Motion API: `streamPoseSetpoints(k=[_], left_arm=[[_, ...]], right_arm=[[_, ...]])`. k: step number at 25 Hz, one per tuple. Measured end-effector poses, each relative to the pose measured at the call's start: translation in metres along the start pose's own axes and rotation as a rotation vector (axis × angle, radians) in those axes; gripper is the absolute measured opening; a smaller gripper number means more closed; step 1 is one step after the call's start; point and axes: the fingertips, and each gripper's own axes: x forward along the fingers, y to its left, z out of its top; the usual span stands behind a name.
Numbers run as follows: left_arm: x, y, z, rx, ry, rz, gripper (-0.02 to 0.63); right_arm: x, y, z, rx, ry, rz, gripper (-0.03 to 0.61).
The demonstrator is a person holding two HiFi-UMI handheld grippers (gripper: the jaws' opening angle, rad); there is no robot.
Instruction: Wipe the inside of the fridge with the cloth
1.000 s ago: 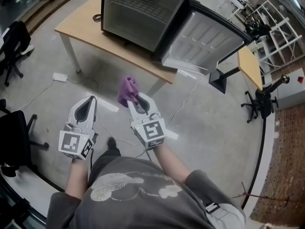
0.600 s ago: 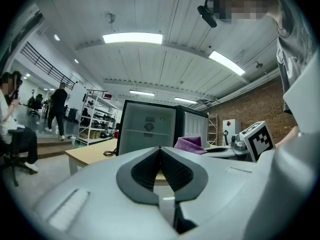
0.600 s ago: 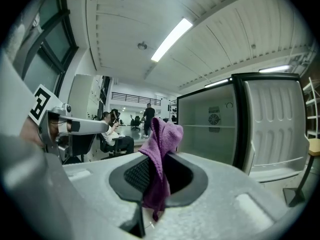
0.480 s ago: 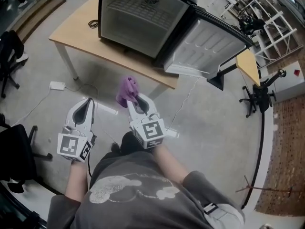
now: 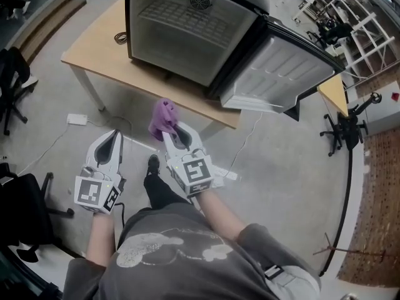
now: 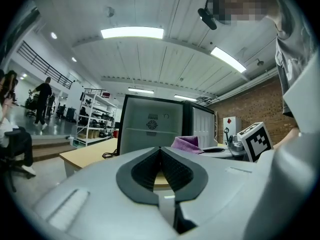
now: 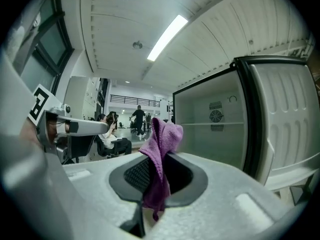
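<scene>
Cloth point(image 5: 164, 119), purple and bunched, is clamped between the jaws of the right hand-held gripper point(image 5: 174, 130). Most of it stands up past the jaw tips, and in the right gripper view a loose tail hangs down between the dark pads. The left hand-held gripper point(image 5: 114, 137) is level with the right one and just to its left. Its jaws are pressed together at the tips with nothing between them.

Both are held out over the concrete floor point(image 5: 281, 167), apart from each other, with the person's dark shoe point(image 5: 153, 162) on the floor between them. Ahead of both stands the fridge point(image 5: 187, 30), on a wooden counter point(image 5: 106, 61). It is well beyond the cloth and not touched by either hand-held gripper. Its door point(image 5: 281, 67) is swung wide open, ahead and to the right of the right hand-held gripper. Inside the fridge a wire shelf point(image 5: 181, 14) and a round fan grille point(image 5: 201, 2) on the back wall can be seen. A white power strip point(image 5: 77, 119) lies on the floor ahead and to the left of the left hand-held gripper.
</scene>
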Motion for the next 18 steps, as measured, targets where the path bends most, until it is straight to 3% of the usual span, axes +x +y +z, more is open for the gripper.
streamPoseSetpoints(k=[7,18], left_arm=[[0.067,0.033,0.006,0.022,0.024,-0.038,0.018],[0.185,0.068,0.046,0.076,-0.003,-0.108,0.018]], right_arm=[[0.066,-0.036,0.014,0.015,-0.030,-0.016,0.040],[0.141,-0.108,0.047,0.002,-0.049,-0.056,0.040]])
